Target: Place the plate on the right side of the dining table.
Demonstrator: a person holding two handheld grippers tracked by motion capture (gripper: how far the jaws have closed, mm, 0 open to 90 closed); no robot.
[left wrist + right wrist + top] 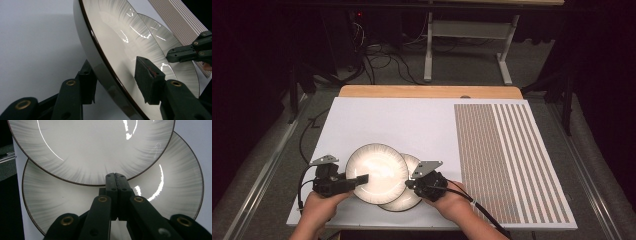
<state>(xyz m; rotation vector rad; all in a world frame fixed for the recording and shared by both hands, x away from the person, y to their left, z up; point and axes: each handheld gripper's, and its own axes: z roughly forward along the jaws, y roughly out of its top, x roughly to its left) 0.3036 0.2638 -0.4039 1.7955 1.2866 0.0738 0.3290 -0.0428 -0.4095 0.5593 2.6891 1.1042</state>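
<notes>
Since the left claw point(362, 178) straddles the rim of the upper round white glazed plate with grey-streaked border point(377, 172), one jaw above, one below, it can lift it off the matching lower plate point(409, 199). Right claw point(116, 177) is fully closed, holding nothing, likely steadying the lower plate on the white surface point(412, 125).

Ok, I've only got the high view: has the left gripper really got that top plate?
Observer: Yes. The left gripper has its jaws astride the top plate's rim, one above and one underneath.
Operator: And the right gripper, open or shut?
Observer: Shut, jaws pressed together with nothing between them.
Operator: Where are its tips?
Observer: Over the lower plate, right at the top plate's edge.
</notes>
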